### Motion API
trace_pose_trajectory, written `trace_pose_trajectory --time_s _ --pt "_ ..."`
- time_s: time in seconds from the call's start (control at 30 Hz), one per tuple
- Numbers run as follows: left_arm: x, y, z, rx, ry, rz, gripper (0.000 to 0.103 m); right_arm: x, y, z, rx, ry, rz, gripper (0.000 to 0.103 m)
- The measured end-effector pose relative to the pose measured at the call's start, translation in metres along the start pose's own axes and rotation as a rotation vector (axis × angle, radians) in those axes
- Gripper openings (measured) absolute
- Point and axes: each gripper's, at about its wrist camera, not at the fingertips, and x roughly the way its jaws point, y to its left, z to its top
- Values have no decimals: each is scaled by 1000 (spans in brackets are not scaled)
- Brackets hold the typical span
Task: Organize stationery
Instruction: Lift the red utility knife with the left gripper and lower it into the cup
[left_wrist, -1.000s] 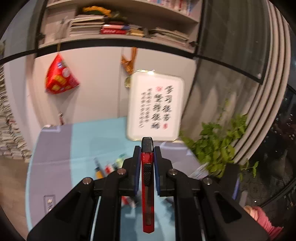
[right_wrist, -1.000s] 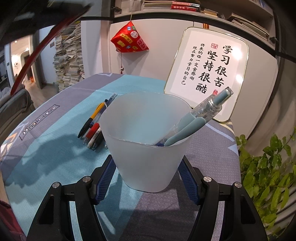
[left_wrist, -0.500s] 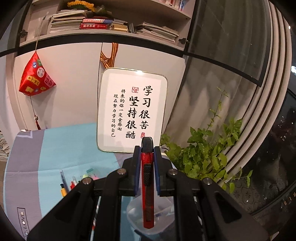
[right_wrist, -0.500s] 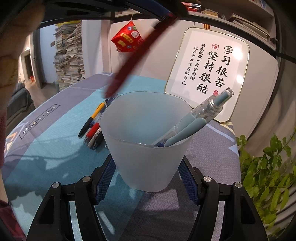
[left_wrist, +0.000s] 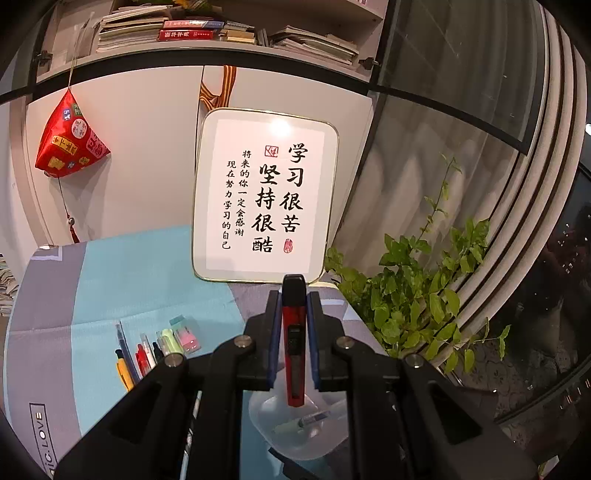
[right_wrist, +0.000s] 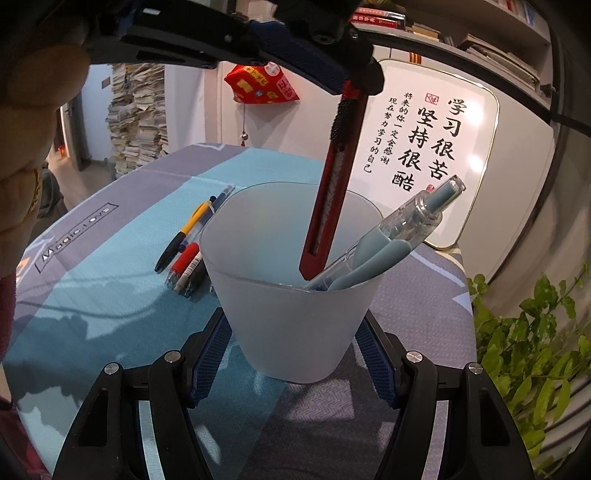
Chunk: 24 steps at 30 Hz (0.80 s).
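My left gripper (left_wrist: 293, 295) is shut on a red utility knife (left_wrist: 294, 343) and holds it upright above the frosted plastic cup (left_wrist: 295, 421). In the right wrist view the red utility knife (right_wrist: 332, 184) hangs with its lower end inside the rim of the frosted cup (right_wrist: 295, 321), beside two blue-grey pens (right_wrist: 391, 236) leaning in it. My right gripper (right_wrist: 295, 347) is shut on the cup, its blue pads against both sides. The left gripper (right_wrist: 347, 79) shows at the top of that view.
Several pens (right_wrist: 188, 247) lie on the blue and grey tablecloth (right_wrist: 92, 277) left of the cup; highlighters (left_wrist: 177, 338) lie beside the pens (left_wrist: 136, 354). A framed calligraphy board (left_wrist: 264, 195) leans on the wall behind. A green plant (left_wrist: 417, 295) stands past the table's right edge.
My left gripper has carried the red knife from the left to over the cup and lowered its tip into the cup's mouth. The right gripper and the cup have stayed still.
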Motion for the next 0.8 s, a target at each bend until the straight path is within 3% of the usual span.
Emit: trace_pose_trajectory --time_s 0.8 --pt "-6 5 -27 10 96 -39 12 3 -8 1 26 12 20 69"
